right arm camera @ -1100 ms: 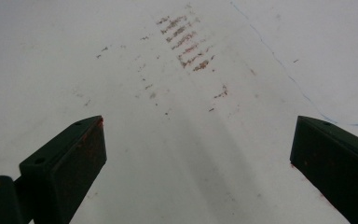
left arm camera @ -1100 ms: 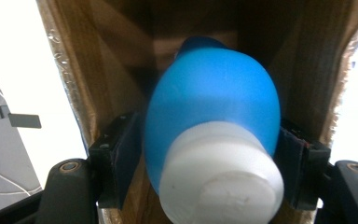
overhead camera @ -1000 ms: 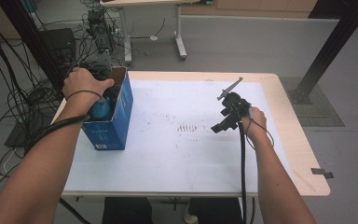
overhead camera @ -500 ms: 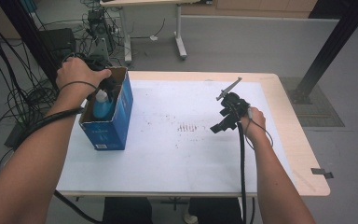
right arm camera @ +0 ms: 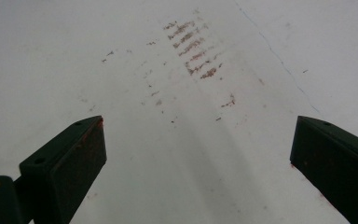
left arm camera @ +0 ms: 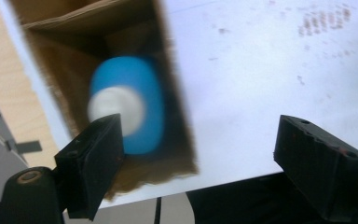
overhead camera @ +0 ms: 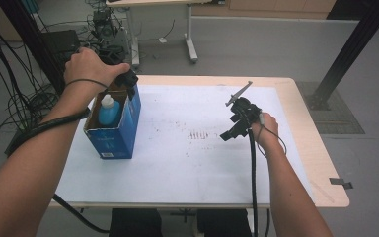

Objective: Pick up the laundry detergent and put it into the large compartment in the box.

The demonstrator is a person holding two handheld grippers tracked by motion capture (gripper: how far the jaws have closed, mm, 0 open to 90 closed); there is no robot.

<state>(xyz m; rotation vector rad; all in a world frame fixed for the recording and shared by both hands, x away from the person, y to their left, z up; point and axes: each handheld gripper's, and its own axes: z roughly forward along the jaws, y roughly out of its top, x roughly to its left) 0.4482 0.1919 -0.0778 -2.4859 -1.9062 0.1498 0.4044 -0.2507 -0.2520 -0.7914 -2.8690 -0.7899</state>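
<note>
In the high view, the person's two forearms come in from the near edge over the white-covered wooden tabletop (overhead camera: 177, 168). The right claw (overhead camera: 229, 129) hangs over the right half of the tabletop, jaws spread wide with nothing between them; the right gripper view shows the same gap over a patch of reddish-brown smudges (right arm camera: 193, 56). Farther off, at the left side, stands an open blue cardboard box (overhead camera: 113, 131) with a brown inside. A blue plastic bottle with a white cap (overhead camera: 109, 109) stands upright inside it. The left claw (overhead camera: 128, 81) hovers above the box's far end, released: its jaws have just been opening and grip nothing. The left gripper view looks down on the blurred bottle (left arm camera: 137, 105) in the box (left arm camera: 65, 74), below and apart from the jaws.
</note>
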